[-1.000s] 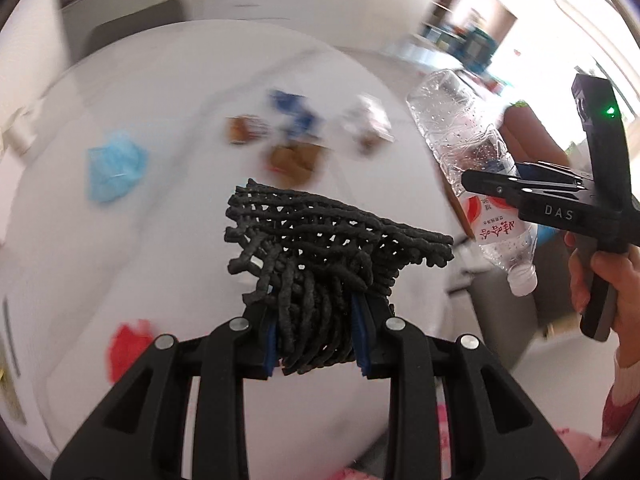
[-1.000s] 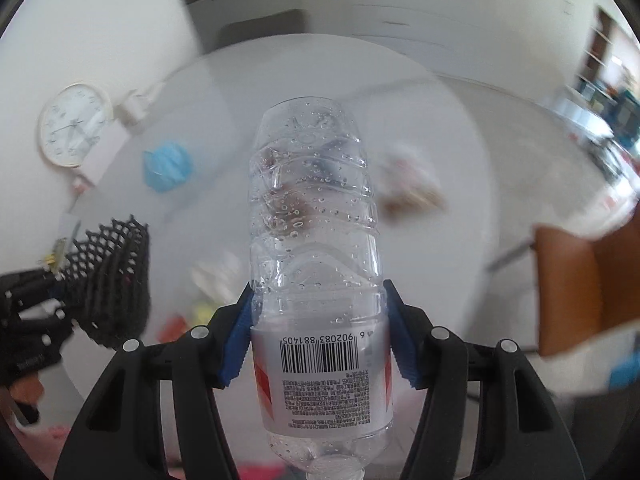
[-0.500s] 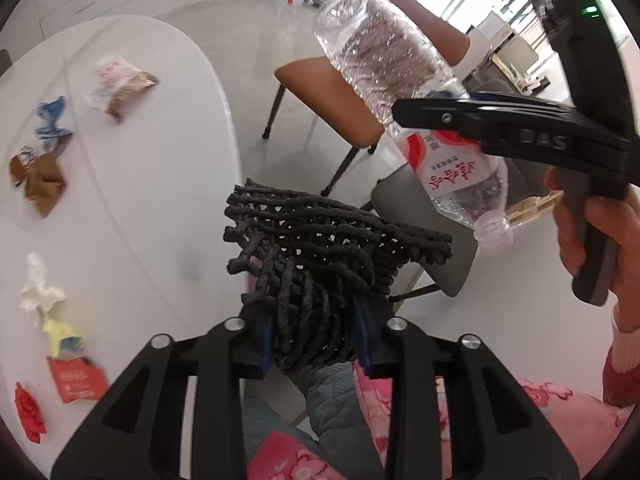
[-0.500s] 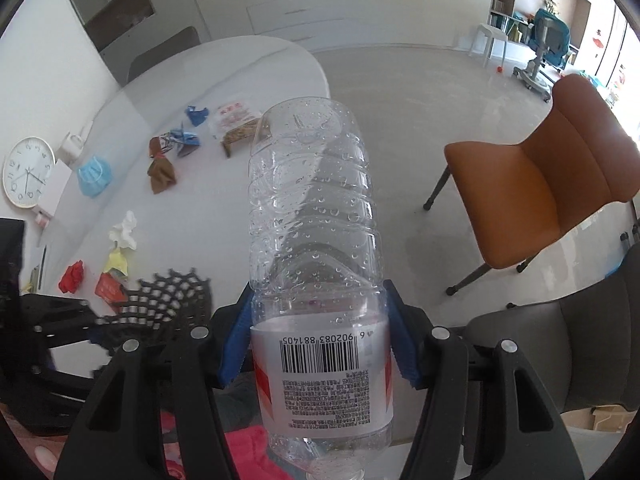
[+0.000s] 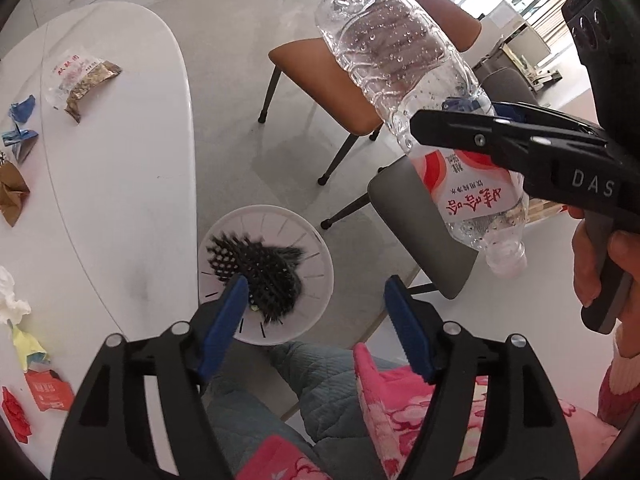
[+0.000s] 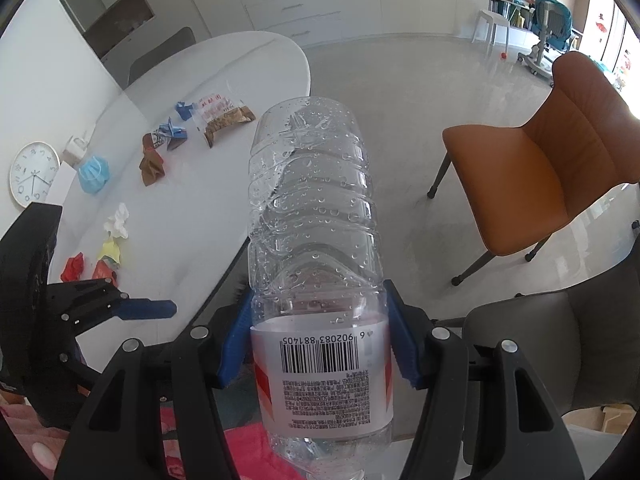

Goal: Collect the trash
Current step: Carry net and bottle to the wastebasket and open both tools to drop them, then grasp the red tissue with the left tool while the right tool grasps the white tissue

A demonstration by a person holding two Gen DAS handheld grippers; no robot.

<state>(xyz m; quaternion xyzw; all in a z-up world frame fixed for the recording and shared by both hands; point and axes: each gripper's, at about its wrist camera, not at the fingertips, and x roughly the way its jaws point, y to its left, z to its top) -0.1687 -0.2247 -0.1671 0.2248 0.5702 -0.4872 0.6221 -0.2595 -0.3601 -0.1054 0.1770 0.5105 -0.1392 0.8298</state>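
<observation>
A glossy white counter (image 5: 120, 184) fills the frame's left. Pointing steeply down, the left gripper (image 5: 316, 320) is opening, empty, above black mesh (image 5: 260, 272) in a white bin (image 5: 316, 256). The right gripper (image 6: 316, 344) clamps a ribbed clear bottle (image 6: 312, 216).

bottle (image 6: 314, 216): clear plastic, beaded | bin (image 5: 316, 256): white plastic | table (image 5: 120, 184): glossy

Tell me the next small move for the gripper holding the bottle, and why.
Probably carry the right gripper over the white bin and let go. Its jaws are clamped on the plastic bottle, which sits off to the bin's side above the grey chair. The left gripper has jaws opening with nothing between them, and the black mesh already lies in the bin.
</observation>
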